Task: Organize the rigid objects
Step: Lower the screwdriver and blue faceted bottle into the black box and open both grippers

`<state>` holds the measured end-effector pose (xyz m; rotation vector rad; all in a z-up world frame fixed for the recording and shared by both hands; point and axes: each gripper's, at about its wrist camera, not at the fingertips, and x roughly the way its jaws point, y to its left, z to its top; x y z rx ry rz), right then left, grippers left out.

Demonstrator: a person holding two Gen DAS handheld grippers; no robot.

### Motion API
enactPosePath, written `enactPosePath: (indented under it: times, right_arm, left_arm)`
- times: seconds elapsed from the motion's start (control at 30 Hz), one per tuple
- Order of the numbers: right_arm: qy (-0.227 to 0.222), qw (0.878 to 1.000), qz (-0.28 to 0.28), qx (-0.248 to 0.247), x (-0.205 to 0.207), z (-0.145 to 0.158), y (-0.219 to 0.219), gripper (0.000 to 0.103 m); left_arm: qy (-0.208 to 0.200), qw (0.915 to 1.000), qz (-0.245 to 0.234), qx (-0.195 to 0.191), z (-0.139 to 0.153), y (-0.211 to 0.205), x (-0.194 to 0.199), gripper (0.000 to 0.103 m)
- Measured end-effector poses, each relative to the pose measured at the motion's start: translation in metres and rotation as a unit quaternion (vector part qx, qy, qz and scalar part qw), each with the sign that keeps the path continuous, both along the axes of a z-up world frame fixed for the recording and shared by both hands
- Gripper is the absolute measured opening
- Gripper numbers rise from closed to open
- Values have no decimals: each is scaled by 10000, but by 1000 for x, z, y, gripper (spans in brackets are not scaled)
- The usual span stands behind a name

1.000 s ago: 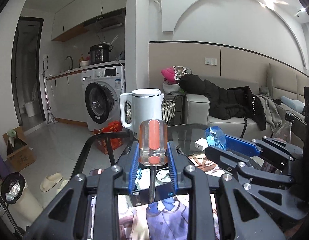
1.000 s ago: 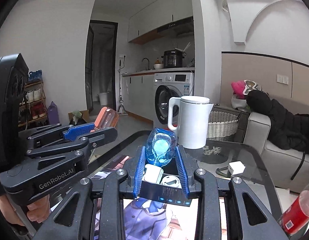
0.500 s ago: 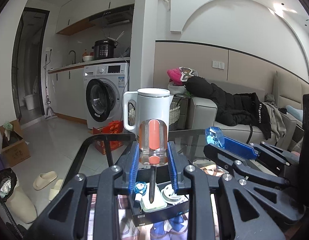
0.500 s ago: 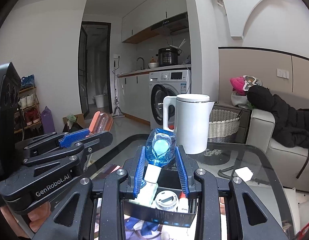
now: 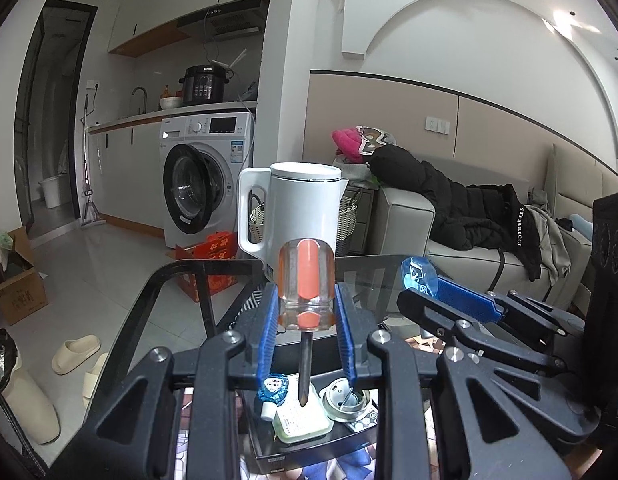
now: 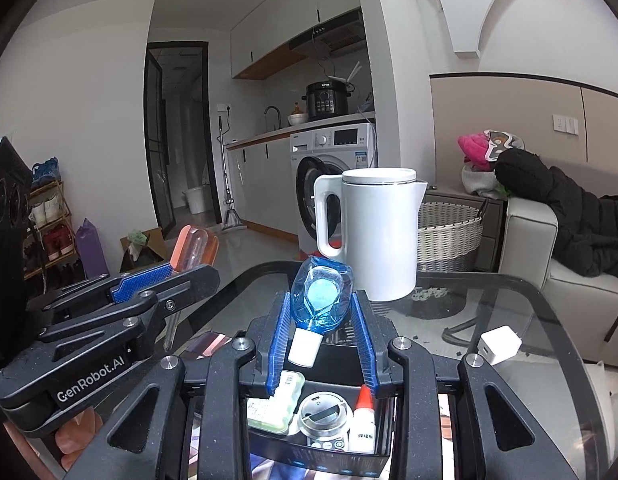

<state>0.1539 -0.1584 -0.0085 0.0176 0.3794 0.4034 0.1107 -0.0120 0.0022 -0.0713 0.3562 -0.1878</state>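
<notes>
- Left tongs [image 5: 307, 336], centre of the left wrist view: the blue pads pinch a screwdriver [image 5: 307, 280] by its clear-and-orange handle. It stands upright, handle at the top, with its metal shaft pointing down at a black box [image 5: 309, 446] in the lower centre of the frame.
- Right tongs [image 6: 323, 344], centre of the right wrist view: the pads pinch a small blue bottle [image 6: 321, 298], held with its white cap pointing down and its blue base upward, above the same black box [image 6: 321, 440].
- In the box, lower centre of the right wrist view: a flat green-and-white case [image 6: 275, 404] on the left, a round metal item [image 6: 323, 418] in the middle, and a small white bottle with a red tip [image 6: 363, 424] on the right.
- In the left wrist view another small blue bottle [image 5: 272, 392] lies in the box at the left, beside the green case.
- The box sits on a glass desk [image 6: 509, 320] with a dark rim.
- A white kettle [image 6: 373, 232] stands on the desk beyond the box, in the centre of the frame.
- A small white cube [image 6: 501, 344] lies on the glass at the right.
- Each pair of tongs shows at the side of the other's view, close alongside.
</notes>
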Motion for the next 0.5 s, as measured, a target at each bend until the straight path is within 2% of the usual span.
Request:
enactPosePath:
  times: [0.27, 0.5]
  right_arm:
    - [71, 10000, 17, -18, 10, -7, 0, 31]
    - [376, 9992, 8, -165, 19, -15, 4, 31]
  left_arm:
    - [77, 10000, -23, 4, -5, -2, 9, 25]
    - [474, 9988, 20, 108, -13, -6, 24, 25]
